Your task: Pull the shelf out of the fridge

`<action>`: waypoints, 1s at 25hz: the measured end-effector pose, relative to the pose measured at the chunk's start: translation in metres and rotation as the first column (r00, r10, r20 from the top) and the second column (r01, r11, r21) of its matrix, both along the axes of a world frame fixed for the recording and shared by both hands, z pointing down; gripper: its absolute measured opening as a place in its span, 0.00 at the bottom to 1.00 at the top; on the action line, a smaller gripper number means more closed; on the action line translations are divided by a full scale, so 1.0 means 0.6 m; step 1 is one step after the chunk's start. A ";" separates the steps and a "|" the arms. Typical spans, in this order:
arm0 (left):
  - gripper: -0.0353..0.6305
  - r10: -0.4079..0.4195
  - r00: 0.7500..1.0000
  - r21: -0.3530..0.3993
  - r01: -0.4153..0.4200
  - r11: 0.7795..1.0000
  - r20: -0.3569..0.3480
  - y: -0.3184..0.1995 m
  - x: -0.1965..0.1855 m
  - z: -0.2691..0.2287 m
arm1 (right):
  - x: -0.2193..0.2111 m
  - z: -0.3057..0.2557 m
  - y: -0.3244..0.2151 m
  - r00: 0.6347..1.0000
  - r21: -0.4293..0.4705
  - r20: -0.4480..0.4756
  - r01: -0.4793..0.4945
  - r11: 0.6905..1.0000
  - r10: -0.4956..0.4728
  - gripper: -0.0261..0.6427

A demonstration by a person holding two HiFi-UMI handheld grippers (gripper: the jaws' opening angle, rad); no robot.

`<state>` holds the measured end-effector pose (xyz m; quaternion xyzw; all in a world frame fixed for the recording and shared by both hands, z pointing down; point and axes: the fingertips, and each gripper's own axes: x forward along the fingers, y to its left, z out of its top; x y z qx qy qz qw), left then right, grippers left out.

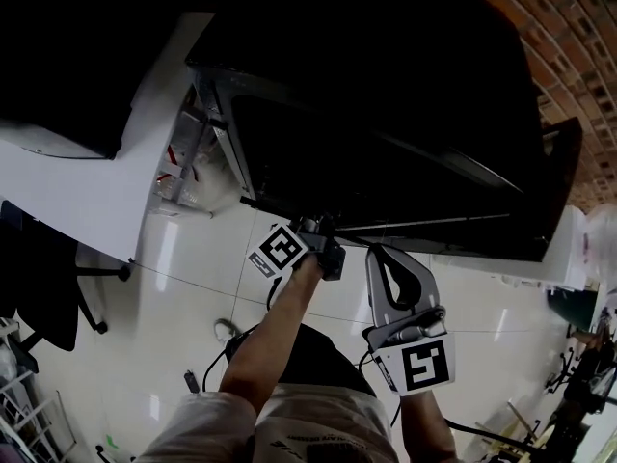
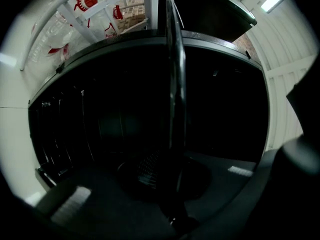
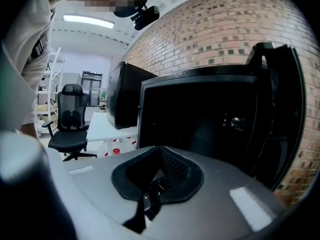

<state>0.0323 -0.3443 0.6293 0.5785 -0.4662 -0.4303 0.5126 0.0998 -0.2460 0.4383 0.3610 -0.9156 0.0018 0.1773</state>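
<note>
The black fridge (image 1: pixel 386 114) stands open, and its door (image 1: pixel 564 181) is swung out at the right. A thin dark shelf (image 1: pixel 434 222) shows edge-on along the lower front of the dim interior. My left gripper (image 1: pixel 323 244) is at that front edge and shut on it. In the left gripper view the shelf (image 2: pixel 172 74) runs as a narrow upright plate straight into the closed left gripper (image 2: pixel 172 169). My right gripper (image 1: pixel 400 292) hangs just below and right of the fridge, apart from it, shut on nothing. In the right gripper view the right gripper (image 3: pixel 162 166) faces the fridge (image 3: pixel 200 119).
A white table (image 1: pixel 106 181) stands left of the fridge with a dark monitor (image 3: pixel 122 99) on it. A white rack with red-marked items (image 2: pixel 100 6) is beside the fridge. An office chair (image 3: pixel 70 119) stands further off. A brick wall (image 1: pixel 569 37) is behind.
</note>
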 end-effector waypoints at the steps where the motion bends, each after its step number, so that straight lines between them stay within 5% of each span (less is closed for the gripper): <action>1: 0.05 0.007 1.000 0.004 -0.007 1.000 0.000 0.010 -0.001 -0.007 | -0.002 -0.005 0.004 1.000 0.004 0.007 -0.003 1.000 0.003 0.05; 8: 0.05 0.050 0.998 0.034 -0.051 0.998 0.029 0.074 -0.008 -0.062 | -0.014 -0.043 0.043 0.998 0.015 0.048 -0.038 0.999 0.037 0.05; 14: 0.05 0.068 0.994 0.075 -0.061 0.995 -0.087 0.136 -0.007 -0.131 | -0.002 -0.076 0.092 0.994 0.047 0.068 -0.093 0.995 0.089 0.05; 25: 0.05 0.140 0.990 0.151 -0.134 0.979 -0.033 0.268 -0.041 -0.255 | -0.027 -0.115 0.201 0.988 0.062 0.101 -0.125 0.990 0.118 0.05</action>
